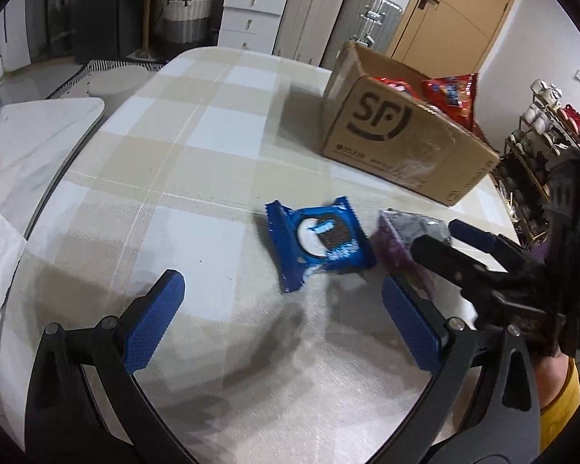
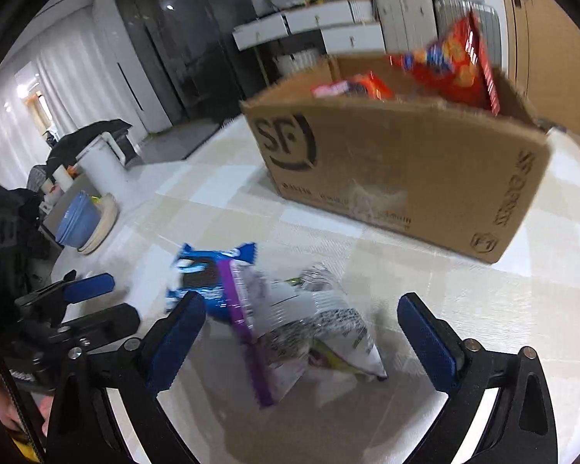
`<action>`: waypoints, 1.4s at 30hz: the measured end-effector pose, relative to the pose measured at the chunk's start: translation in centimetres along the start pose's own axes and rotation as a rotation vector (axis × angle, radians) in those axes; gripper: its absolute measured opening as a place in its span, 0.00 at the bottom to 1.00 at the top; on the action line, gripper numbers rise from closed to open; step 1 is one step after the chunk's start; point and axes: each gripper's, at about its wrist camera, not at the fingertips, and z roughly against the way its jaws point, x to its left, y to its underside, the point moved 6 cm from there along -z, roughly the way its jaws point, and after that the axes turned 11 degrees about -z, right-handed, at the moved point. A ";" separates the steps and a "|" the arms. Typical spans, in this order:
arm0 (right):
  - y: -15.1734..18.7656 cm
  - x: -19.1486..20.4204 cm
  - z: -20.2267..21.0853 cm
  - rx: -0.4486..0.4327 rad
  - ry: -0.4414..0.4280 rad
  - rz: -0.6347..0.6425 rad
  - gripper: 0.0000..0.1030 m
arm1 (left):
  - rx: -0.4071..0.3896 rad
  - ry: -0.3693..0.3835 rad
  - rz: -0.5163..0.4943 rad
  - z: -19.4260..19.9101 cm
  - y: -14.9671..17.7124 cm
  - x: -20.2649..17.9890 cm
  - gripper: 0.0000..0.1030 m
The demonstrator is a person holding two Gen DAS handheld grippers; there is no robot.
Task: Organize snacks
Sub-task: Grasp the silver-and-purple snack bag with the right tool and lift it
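Note:
A blue cookie packet (image 1: pixel 321 243) (image 2: pixel 208 266) lies on the checked tablecloth. Beside it lies a white packet with a purple edge (image 1: pixel 394 247) (image 2: pixel 290 324). My left gripper (image 1: pixel 282 290) is open just short of the blue packet, and nothing touches its pads. It also shows at the left of the right wrist view, the left gripper (image 2: pixel 108 303). My right gripper (image 2: pixel 301 305) (image 1: pixel 444 236) is open over the purple-edged packet, which lies between the fingers without touching the pads. Behind stands an open cardboard box (image 1: pixel 406 147) (image 2: pixel 406 178) holding red snack bags (image 1: pixel 452 92) (image 2: pixel 452 69).
A white side table (image 1: pixel 50 127) adjoins the table on the left, with stacked blue bowls (image 2: pixel 77 224) on it. A rack of cups (image 1: pixel 541 123) stands past the right table edge. Drawers and suitcases line the far wall.

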 end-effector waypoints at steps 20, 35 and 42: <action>0.3 -2.0 -0.1 -0.020 -0.155 -0.077 0.51 | 0.076 -0.030 -0.040 -5.0 -1.2 -0.2 0.99; -0.4 -2.1 3.5 -0.141 -0.193 -0.098 0.49 | 0.106 -0.054 -0.051 -4.8 -1.0 -1.0 0.99; -1.1 -3.7 5.6 -0.190 -0.219 -0.160 0.49 | 0.167 -0.055 -0.068 -6.8 -2.2 -2.3 0.99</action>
